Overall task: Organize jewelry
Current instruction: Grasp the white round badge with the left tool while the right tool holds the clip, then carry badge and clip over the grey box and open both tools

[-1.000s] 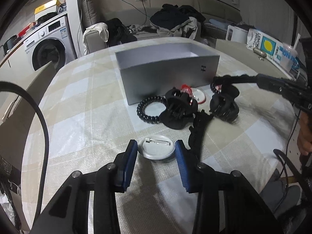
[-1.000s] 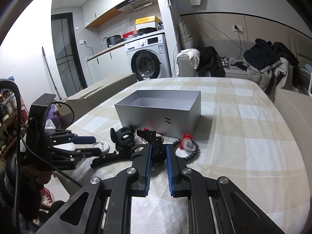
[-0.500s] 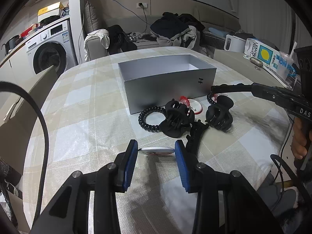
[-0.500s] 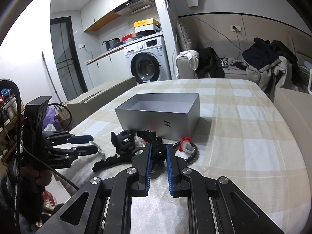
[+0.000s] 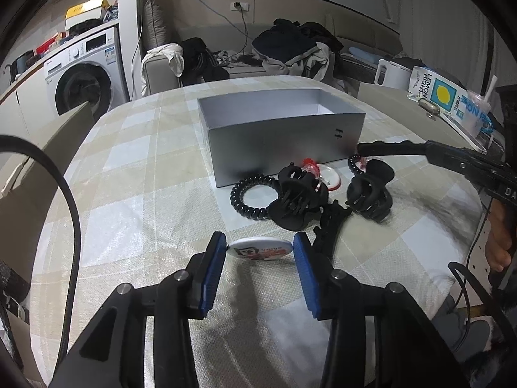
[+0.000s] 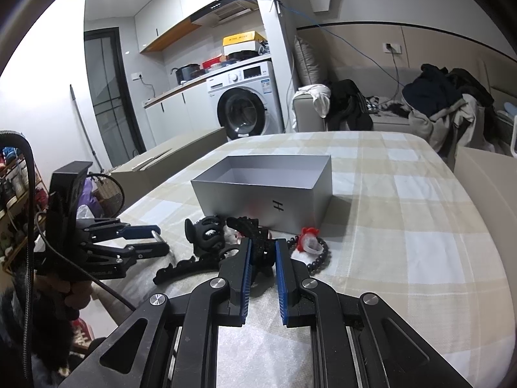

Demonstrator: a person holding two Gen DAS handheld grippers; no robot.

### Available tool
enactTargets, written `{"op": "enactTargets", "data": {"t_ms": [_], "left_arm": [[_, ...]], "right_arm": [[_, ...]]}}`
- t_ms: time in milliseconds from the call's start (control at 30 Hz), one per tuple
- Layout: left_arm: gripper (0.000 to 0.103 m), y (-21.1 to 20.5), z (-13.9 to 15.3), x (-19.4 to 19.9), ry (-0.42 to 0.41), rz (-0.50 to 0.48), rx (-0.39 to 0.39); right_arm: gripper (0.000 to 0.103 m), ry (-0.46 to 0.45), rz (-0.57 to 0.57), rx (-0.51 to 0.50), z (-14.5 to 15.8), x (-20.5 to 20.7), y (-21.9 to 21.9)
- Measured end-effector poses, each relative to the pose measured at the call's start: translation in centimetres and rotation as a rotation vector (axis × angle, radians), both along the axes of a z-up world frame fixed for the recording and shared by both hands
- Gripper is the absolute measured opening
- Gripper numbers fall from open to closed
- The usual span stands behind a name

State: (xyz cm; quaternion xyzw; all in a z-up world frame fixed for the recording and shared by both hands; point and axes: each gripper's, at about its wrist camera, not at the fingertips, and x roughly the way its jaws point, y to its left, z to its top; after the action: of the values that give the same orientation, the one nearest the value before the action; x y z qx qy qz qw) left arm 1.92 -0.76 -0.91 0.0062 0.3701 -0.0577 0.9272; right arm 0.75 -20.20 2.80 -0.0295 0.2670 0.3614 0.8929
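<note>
— Checkered surface (image 5: 129, 194), washing machine and sofa behind: what is entered at the near edge?

— Item one, round badge (image 5: 258, 250). It lies between the pads of my left tongs (image 5: 259, 242), printed face up. A second ago its pin side was up, and half a second ago it stood on its rim. So it has been flipped.

— State of the left tongs?

— They have just been opening, with the badge between them. Its left rim touches one pad, and I judge it is no longer clamped.

— Item two?

— Grey box (image 5: 274, 148), open-topped and well beyond the badge. No jewelry is visible in it. Just in front of it: spiral hair tie (image 5: 245, 200), black claw clips (image 5: 297, 200), bead bracelet (image 6: 318, 258).

— Right tongs?

— My right tongs (image 6: 263, 242) are closed to a narrow slit and sit over the rightmost claw clip (image 5: 368, 194). I cannot tell whether they pinch it.

— What does this mean for the sorting?

— The badge is turned the right way, I judge, and ready for a fresh grip and a carry to the box. Everything else is still unsorted.
</note>
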Motion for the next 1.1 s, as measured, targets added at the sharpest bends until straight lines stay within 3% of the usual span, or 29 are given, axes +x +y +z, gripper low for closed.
{"op": "enactTargets", "data": {"t_ms": [267,533,733,967,1100], "left_arm": [[0.037,-0.2,0.0,-0.1,0.007,0.006,-0.013],[0.037,0.3,3.8,1.0,-0.103,0.049,-0.078],[0.037,-0.1,5.7,4.7,-0.156,0.059,-0.097],[0.037,-0.4,4.4,9.1,-0.124,0.061,-0.056],[0.037,0.3,3.1,10.4,-0.072,0.073,-0.078]], "right_arm": [[0.013,-0.004,-0.007,0.013,0.2,0.1,0.0],[0.013,0.018,-0.065,0.077,2.2,2.8,0.5],[0.013,0.086,-0.125,0.082,2.7,6.9,2.7],[0.013,0.122,-0.184,0.017,1.2,9.7,5.2],[0.014,0.149,-0.212,0.034,0.7,10.7,5.0]]}}
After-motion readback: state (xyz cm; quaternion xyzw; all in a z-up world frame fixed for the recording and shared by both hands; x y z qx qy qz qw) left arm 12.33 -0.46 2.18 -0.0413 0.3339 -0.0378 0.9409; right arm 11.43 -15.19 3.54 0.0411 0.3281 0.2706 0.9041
